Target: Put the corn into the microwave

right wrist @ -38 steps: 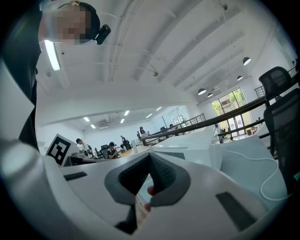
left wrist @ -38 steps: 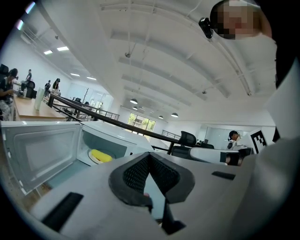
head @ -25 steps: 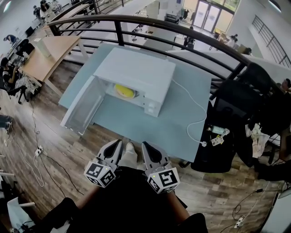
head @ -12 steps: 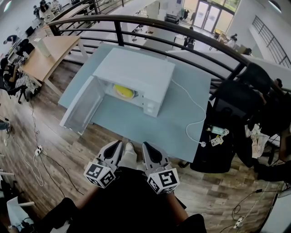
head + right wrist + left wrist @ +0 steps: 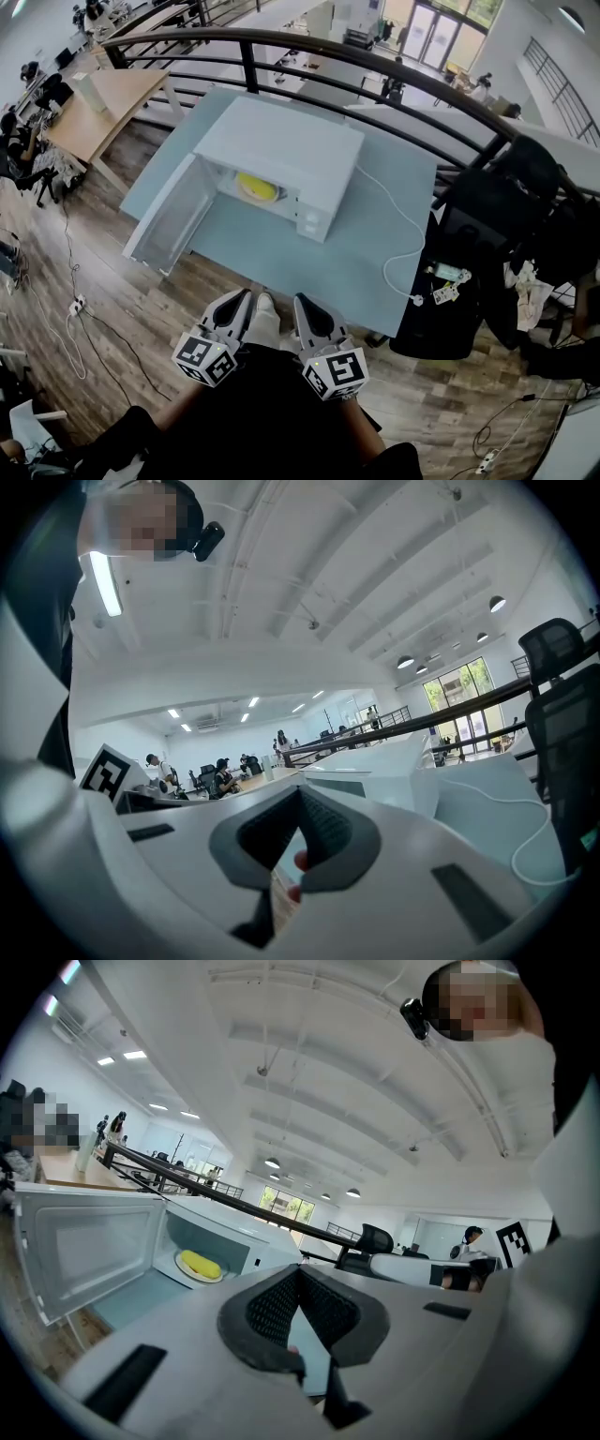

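The yellow corn [image 5: 255, 185] lies on a round plate inside the white microwave [image 5: 281, 141], whose door [image 5: 173, 217] hangs wide open to the left. In the left gripper view the corn [image 5: 200, 1263] shows on its plate behind the open door [image 5: 84, 1241]. My left gripper [image 5: 246, 298] and right gripper [image 5: 300, 302] sit side by side close to my body, off the table's near edge and well short of the microwave. Both are shut with nothing held; the left pads [image 5: 298, 1274] and the right pads [image 5: 298, 799] meet.
The microwave stands on a pale blue table [image 5: 281, 258]; its white cable [image 5: 403, 234] trails to the table's right edge. A black railing [image 5: 375, 66] runs behind the table, a black chair [image 5: 487, 216] stands at the right, and a wooden desk [image 5: 103, 108] at the far left.
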`<control>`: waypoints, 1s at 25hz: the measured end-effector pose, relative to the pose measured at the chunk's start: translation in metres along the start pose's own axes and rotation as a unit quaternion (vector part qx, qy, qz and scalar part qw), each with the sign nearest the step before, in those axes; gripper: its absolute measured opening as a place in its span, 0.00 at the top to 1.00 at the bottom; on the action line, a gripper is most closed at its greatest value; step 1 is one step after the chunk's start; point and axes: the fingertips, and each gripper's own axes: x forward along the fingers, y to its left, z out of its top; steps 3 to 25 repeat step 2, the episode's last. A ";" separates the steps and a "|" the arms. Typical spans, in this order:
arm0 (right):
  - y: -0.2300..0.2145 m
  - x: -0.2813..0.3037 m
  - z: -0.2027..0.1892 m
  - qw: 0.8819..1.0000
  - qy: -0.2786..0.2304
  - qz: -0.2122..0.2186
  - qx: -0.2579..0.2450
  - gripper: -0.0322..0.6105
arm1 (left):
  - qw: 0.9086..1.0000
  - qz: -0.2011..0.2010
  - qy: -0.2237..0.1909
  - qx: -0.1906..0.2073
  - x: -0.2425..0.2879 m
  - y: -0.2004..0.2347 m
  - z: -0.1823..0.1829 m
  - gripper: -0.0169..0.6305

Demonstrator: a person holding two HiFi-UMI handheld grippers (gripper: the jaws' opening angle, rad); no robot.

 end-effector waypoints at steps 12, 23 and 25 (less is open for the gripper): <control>-0.002 0.000 -0.001 1.000 0.001 -0.003 0.002 0.94 | 1.000 0.002 0.000 -0.001 0.001 0.001 0.000 0.97; -0.002 0.000 -0.001 1.000 0.001 -0.003 0.002 0.94 | 1.000 0.002 0.000 -0.001 0.001 0.001 0.000 0.97; -0.002 0.000 -0.001 1.000 0.001 -0.003 0.002 0.94 | 1.000 0.002 0.000 -0.001 0.001 0.001 0.000 0.97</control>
